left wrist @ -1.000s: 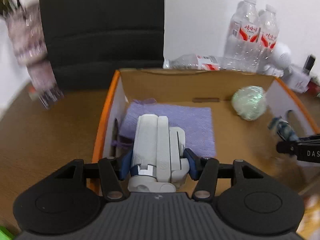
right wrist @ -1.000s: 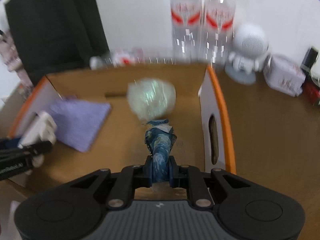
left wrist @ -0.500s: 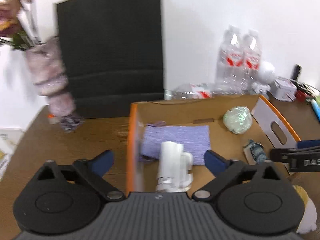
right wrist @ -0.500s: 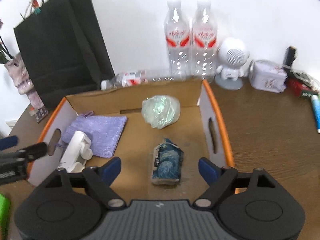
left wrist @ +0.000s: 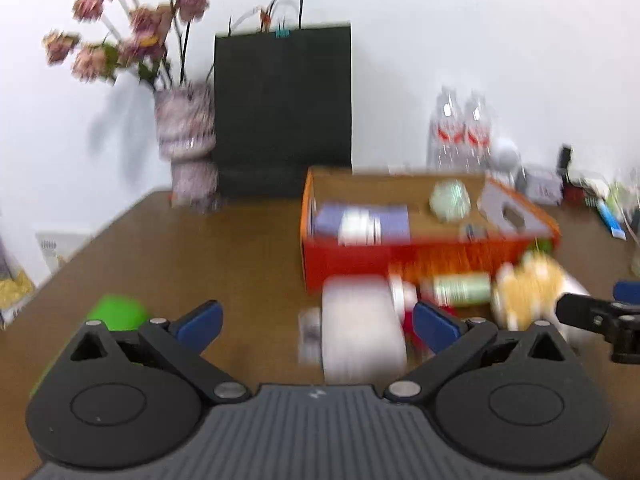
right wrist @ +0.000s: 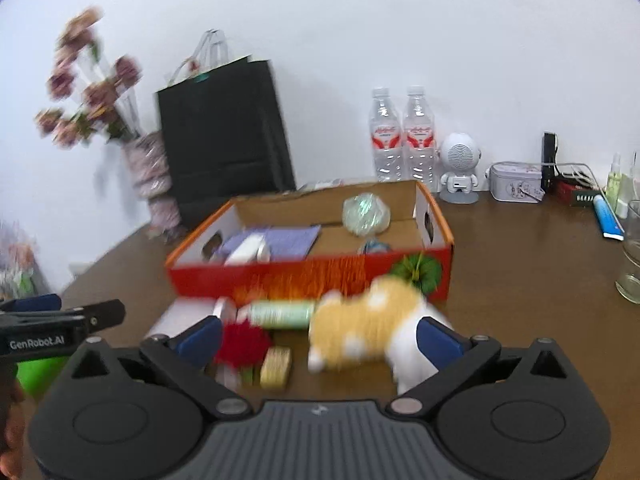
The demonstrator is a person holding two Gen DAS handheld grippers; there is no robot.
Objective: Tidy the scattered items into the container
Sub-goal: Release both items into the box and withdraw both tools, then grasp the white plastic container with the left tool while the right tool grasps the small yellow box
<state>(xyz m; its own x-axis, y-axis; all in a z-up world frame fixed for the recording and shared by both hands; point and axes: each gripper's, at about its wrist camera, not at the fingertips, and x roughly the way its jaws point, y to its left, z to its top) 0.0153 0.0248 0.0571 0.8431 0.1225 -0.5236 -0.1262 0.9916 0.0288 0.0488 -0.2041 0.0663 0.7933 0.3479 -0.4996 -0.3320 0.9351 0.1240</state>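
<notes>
An orange cardboard box (right wrist: 304, 276) (left wrist: 400, 254) holds a purple pouch (right wrist: 288, 236), a white device (right wrist: 246, 250), a pale green ball (right wrist: 366, 210) and a blue patterned packet (right wrist: 374, 246). In front of it lie a tan and white plush dog (right wrist: 368, 326), a green tube (right wrist: 282, 312), a red flower (right wrist: 242, 344), a yellow block (right wrist: 276, 366) and a white packet (left wrist: 360, 332). My left gripper (left wrist: 316, 320) is open and empty, back from the box. My right gripper (right wrist: 318, 334) is open and empty over the plush dog.
A black paper bag (right wrist: 224, 132), a vase of dried flowers (left wrist: 186, 148), two water bottles (right wrist: 402, 136), a white robot speaker (right wrist: 460, 166), a tin (right wrist: 514, 182) and a glass (right wrist: 632, 252) stand around. A green object (left wrist: 116, 312) lies at the left.
Both grippers let go of their items inside the box, opened, and pulled back and up. The white device and blue packet now lie in the box. The loose items in front came into view.
</notes>
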